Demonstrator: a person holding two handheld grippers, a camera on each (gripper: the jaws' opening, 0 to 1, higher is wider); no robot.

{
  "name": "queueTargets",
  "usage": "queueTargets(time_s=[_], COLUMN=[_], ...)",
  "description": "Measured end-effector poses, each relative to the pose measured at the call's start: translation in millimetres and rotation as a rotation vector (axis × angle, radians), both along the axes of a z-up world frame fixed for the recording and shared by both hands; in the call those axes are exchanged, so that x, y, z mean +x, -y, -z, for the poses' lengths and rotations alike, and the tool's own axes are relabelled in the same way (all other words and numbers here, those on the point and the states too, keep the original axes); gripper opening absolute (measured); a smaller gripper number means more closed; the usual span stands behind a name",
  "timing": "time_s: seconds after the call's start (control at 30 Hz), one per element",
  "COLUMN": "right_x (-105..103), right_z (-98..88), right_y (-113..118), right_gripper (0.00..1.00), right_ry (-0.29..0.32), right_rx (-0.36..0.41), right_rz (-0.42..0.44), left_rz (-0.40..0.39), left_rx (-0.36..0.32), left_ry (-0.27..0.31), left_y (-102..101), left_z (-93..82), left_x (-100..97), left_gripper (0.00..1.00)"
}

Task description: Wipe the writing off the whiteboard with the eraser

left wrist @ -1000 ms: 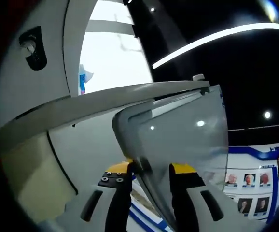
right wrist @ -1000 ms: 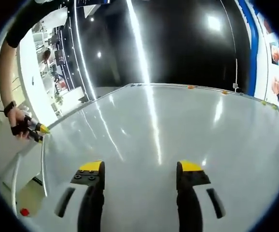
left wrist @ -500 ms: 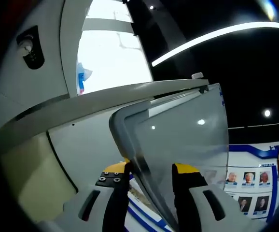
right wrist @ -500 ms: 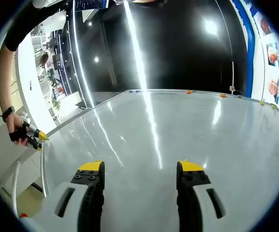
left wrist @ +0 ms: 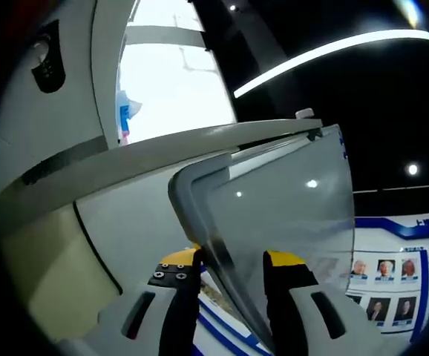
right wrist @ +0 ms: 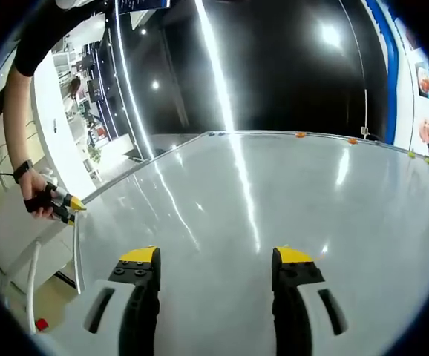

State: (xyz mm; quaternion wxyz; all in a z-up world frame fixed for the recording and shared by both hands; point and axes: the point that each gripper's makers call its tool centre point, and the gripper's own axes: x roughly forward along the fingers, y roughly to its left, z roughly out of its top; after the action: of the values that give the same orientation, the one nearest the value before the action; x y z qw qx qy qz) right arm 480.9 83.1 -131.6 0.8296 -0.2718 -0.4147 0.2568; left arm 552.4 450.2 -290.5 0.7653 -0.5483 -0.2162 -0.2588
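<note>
The whiteboard (right wrist: 274, 193) spreads out grey and glossy ahead of my right gripper (right wrist: 214, 256), which is open with nothing between its jaws. I see no writing on the part of the board in view. At the board's left corner a person's hand (right wrist: 35, 199) holds my left gripper (right wrist: 73, 211). In the left gripper view the board's rounded corner and frame (left wrist: 200, 215) pass between that gripper's jaws, and my left gripper (left wrist: 229, 261) is shut on the edge. The board's face (left wrist: 289, 222) rises to the right of the frame.
Small orange magnets (right wrist: 300, 135) sit along the board's far edge. A white curved wall (left wrist: 110, 215) lies left of the board's corner. A blue-trimmed panel with portrait photos (left wrist: 381, 271) hangs behind it. A small red thing (right wrist: 42, 324) lies on the floor at lower left.
Both views have shifted slightly with the hands. The left gripper stays on the board's corner, and the right gripper stays open over the board.
</note>
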Motion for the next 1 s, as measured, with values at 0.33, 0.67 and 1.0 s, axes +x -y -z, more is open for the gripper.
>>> queueTargets(time_s=[0.33,0.67,1.0], right_x=[-3.6,-9.8,-28.4], right_z=[-4.7,-7.2,-11.7], right_y=[8.3,12.3,20.4], right_gripper=[0.58,0.59,0.68], right_ry=[-0.006,-0.071,-0.087], right_rx=[0.042,0.067,0.122], right_rz=[0.008,0.055,0.075], left_rz=[0.004,-0.017,-0.041], left_rx=[0.061,0.128,0.231], left_ry=[0.004,0.007,-0.008], left_y=[1.1,5.8,3.8], left_z=[-1.6,-4.5,-8.9], left_x=[-3.1,-17.0,-36.6], left_gripper=[0.45,0.56,0.67])
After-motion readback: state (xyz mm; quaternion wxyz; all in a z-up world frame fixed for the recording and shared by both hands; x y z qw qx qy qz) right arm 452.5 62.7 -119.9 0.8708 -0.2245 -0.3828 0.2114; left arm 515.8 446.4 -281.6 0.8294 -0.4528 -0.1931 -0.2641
